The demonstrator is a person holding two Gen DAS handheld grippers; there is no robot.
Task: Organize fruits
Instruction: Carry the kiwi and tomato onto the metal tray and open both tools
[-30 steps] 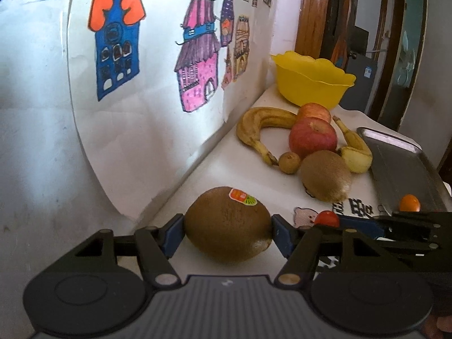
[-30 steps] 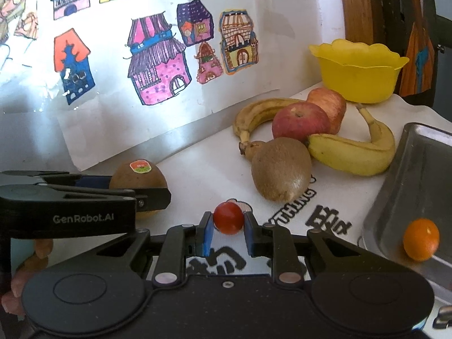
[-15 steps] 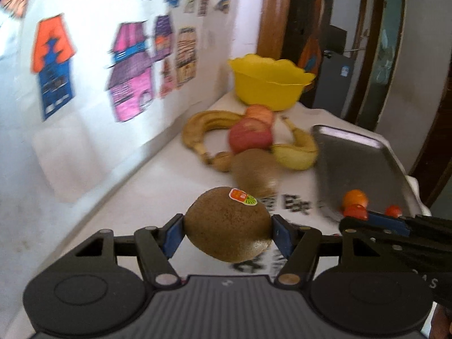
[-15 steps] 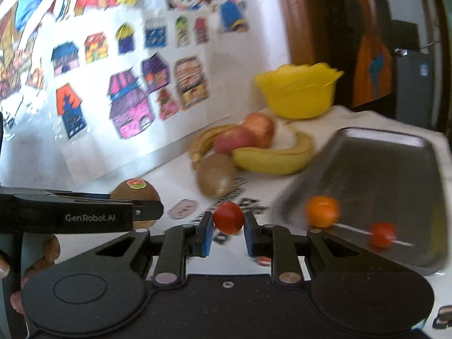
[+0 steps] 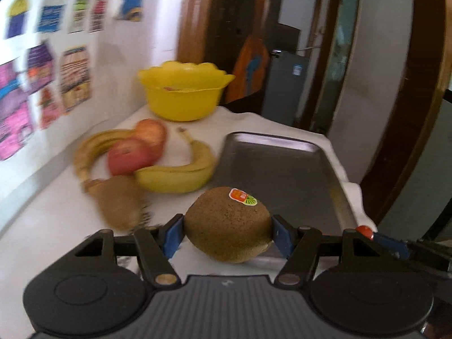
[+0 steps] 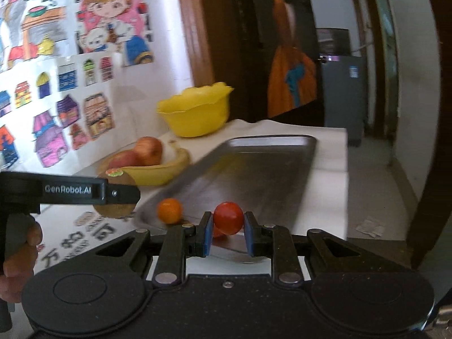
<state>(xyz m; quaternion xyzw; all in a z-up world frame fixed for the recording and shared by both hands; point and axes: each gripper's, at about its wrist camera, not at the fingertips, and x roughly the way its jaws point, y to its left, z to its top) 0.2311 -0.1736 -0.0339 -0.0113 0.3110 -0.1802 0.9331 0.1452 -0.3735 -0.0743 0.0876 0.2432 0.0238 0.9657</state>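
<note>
My left gripper [image 5: 227, 233] is shut on a brown kiwi [image 5: 227, 223] with a red and green sticker, held over the near left corner of the metal tray [image 5: 276, 166]. My right gripper [image 6: 226, 226] is shut on a small red cherry tomato [image 6: 228, 217], above the near end of the same tray [image 6: 271, 169]. An orange tomato [image 6: 169, 210] lies in the tray, and another red one shows partly behind the right gripper's left pad. In the right wrist view the left gripper [image 6: 118, 193] and its kiwi [image 6: 115, 207] are at the left.
On the white cloth lie two bananas [image 5: 180, 172], two red apples [image 5: 132, 155] and a second kiwi [image 5: 118, 202]. A yellow bowl [image 5: 183, 93] stands at the back. Drawings cover the wall on the left. The table ends just right of the tray. A hand [image 6: 19, 257] holds the left gripper.
Both grippers have swung to the right, away from the wall and the fruit pile, to over the tray. Each keeps hold of its fruit.
</note>
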